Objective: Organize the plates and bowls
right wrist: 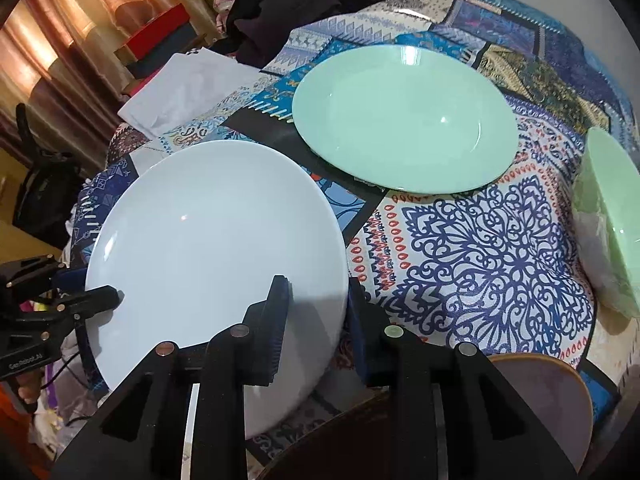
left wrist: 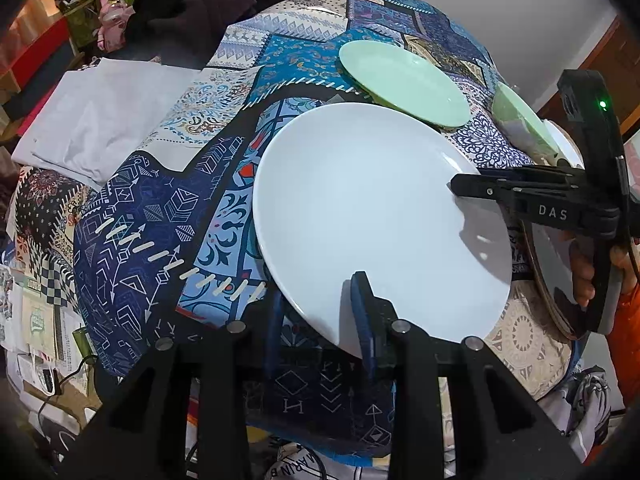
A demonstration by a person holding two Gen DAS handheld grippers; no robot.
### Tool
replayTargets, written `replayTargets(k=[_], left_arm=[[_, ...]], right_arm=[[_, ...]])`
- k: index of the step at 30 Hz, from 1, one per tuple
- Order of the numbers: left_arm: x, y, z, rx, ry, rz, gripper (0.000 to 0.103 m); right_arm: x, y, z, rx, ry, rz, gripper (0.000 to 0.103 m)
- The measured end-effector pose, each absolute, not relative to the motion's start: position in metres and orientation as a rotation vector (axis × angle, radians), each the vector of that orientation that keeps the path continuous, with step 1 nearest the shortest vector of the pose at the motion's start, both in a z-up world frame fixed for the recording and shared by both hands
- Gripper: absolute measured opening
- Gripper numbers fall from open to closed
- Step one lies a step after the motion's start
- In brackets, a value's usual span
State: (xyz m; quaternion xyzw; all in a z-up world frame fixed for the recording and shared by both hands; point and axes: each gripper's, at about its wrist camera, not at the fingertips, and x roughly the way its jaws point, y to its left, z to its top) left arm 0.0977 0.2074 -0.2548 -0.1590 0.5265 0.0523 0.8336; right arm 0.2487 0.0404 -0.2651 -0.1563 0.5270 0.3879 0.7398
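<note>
White plate (left wrist: 372,216) was pinched at opposite rims: left gripper (left wrist: 320,312) clamped its near edge, right gripper (right wrist: 316,320) clamped the other side. It tilted over the patchwork tablecloth (right wrist: 480,248), with the green plate (right wrist: 404,116) lying just beyond, toward the far edge.

A table (right wrist: 492,248) wears a busy patchwork cloth in blue, white and red. Orange and brown curtains (right wrist: 52,52) hang at the far left. A plain pale wall (left wrist: 520,8) stands behind. Dark clothes (left wrist: 192,4), maybe jackets, are piled at the back.
</note>
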Motion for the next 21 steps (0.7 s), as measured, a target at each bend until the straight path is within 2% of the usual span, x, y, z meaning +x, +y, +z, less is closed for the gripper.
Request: replayTargets(k=[10,21], left_arm=[[0.096,0.207,-0.248,-0.350,1.098,0.138,0.032],[0.092,0.201,-0.214,-0.302,1.015,0.148,0.032]], right_arm=[[0.242,0.031,-0.257,-0.320,1.137,0.839,0.025],[0.234,0.017,-0.229,-0.260,1.070,0.836,0.025]])
